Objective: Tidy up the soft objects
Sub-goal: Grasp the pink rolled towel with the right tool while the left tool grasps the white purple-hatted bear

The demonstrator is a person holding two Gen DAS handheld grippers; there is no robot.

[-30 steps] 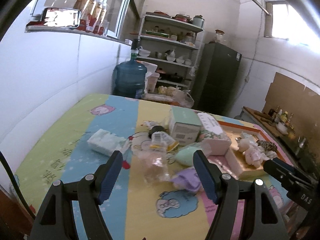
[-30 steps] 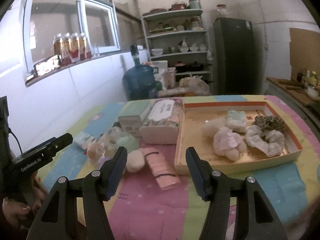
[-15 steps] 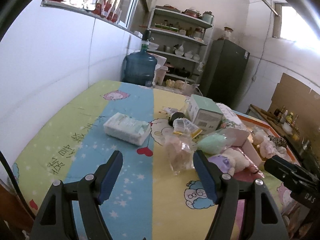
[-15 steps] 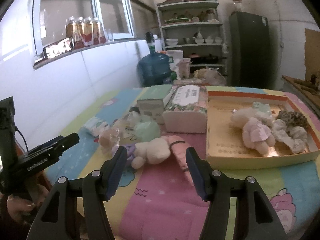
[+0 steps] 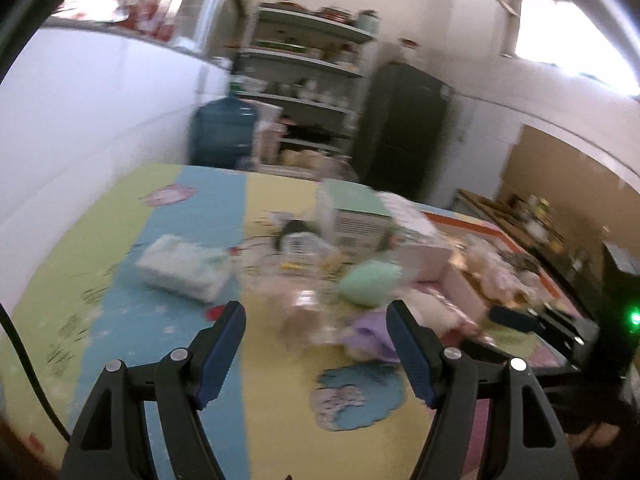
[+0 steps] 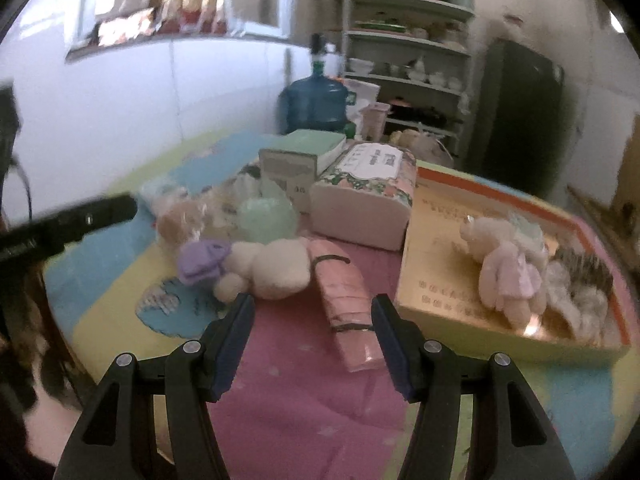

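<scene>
My right gripper (image 6: 312, 320) is open and empty above the pink part of the cloth. Just beyond its fingertips lie a rolled pink towel (image 6: 346, 300) and a cream plush toy with a purple cap (image 6: 264, 266). A mint-green soft ball (image 6: 266, 220) sits behind them. The shallow cardboard tray (image 6: 440, 280) on the right holds a pink-and-white plush (image 6: 508, 276) and a furry grey piece (image 6: 584, 280). My left gripper (image 5: 316, 332) is open and empty, with a crinkled clear bag (image 5: 308, 308), the purple cap (image 5: 372, 334) and the green ball (image 5: 370, 282) blurred beyond it.
A tissue pack (image 5: 184, 268) lies left on the striped tablecloth (image 5: 272, 400). A green-topped box (image 6: 300, 160) and a floral tissue box (image 6: 364, 196) stand mid-table. Behind are a water jug (image 6: 314, 106), shelves (image 6: 400, 52) and a dark fridge (image 6: 516, 120). The other gripper's finger (image 6: 68, 228) reaches in from the left.
Both grippers have sunk and closed in on the pile; the towel and plush toy now sit nearer the right fingertips. Both views turned and the left is blurred. Jaws stay equally wide.
</scene>
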